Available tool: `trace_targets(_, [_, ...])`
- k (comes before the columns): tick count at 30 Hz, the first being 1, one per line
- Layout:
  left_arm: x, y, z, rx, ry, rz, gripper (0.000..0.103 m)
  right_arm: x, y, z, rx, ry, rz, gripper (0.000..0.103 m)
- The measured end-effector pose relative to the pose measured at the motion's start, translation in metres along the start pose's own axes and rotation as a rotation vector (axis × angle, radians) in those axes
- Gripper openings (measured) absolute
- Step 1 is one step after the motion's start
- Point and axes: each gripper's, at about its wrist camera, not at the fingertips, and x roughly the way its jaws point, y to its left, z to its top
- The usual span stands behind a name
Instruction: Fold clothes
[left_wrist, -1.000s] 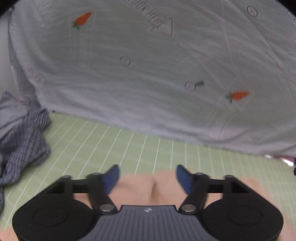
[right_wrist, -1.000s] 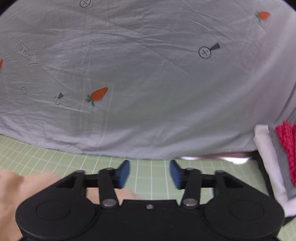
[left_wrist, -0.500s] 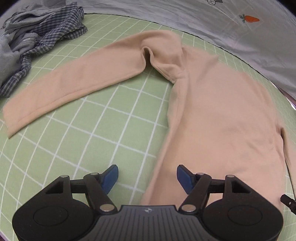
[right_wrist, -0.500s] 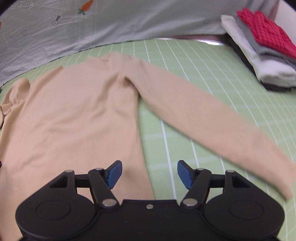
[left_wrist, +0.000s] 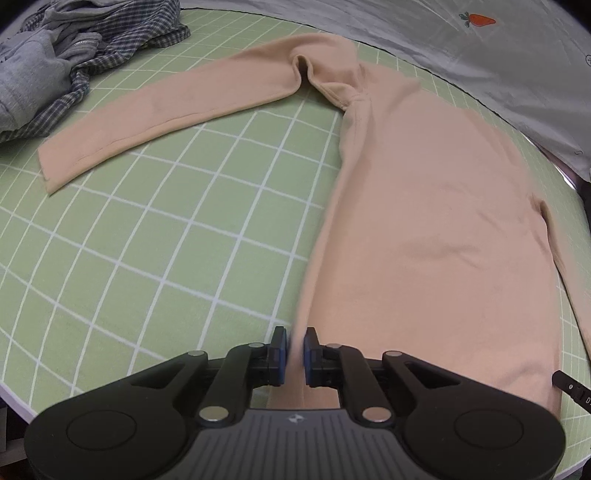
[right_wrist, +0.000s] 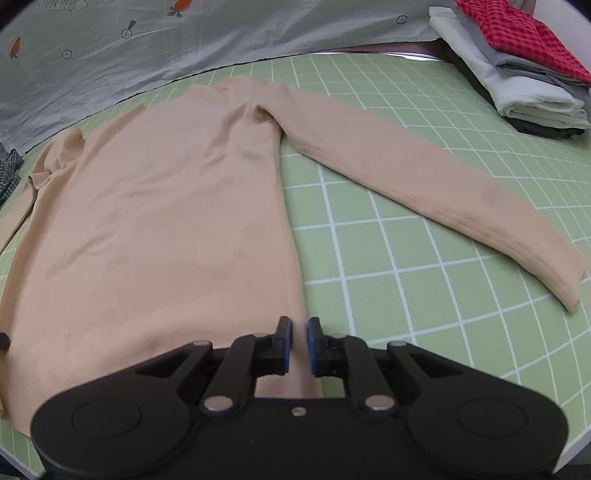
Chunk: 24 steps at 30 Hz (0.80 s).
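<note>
A beige long-sleeved top (left_wrist: 424, 221) lies flat on the green grid mat (left_wrist: 166, 240), sleeves spread out to both sides. It also shows in the right wrist view (right_wrist: 166, 221). My left gripper (left_wrist: 294, 354) is shut on the top's near left hem corner. My right gripper (right_wrist: 299, 345) is shut on the near right hem corner. The left sleeve (left_wrist: 166, 107) reaches far left; the right sleeve (right_wrist: 443, 192) reaches right.
A heap of unfolded grey and checked clothes (left_wrist: 74, 55) lies at the far left. A stack of folded clothes (right_wrist: 517, 66) with a red checked piece on top stands at the far right. A grey carrot-print sheet (right_wrist: 147, 48) hangs behind the mat (right_wrist: 424, 295).
Both grippers tilted down from the sheet to the top, came to its near hem, and closed from open onto the two hem corners.
</note>
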Motion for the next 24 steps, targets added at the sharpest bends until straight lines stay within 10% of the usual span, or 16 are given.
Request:
trace_targets(9, [-0.015,0.047,-0.009,-0.049,0.018,0.046,0.036,-0.009,0.025,-0.014,-0.088,-0.008,-0.1,0.016])
trace_targets(16, [-0.031,0.099,0.013,-0.117,-0.055,0.075,0.066,-0.009,0.055,-0.014,-0.067,-0.027,-0.204,0.066])
trace_targets(24, [-0.027,0.161,0.065,-0.133,-0.139,0.152,0.074,0.002,0.114,-0.016,-0.048,-0.043,-0.176,0.079])
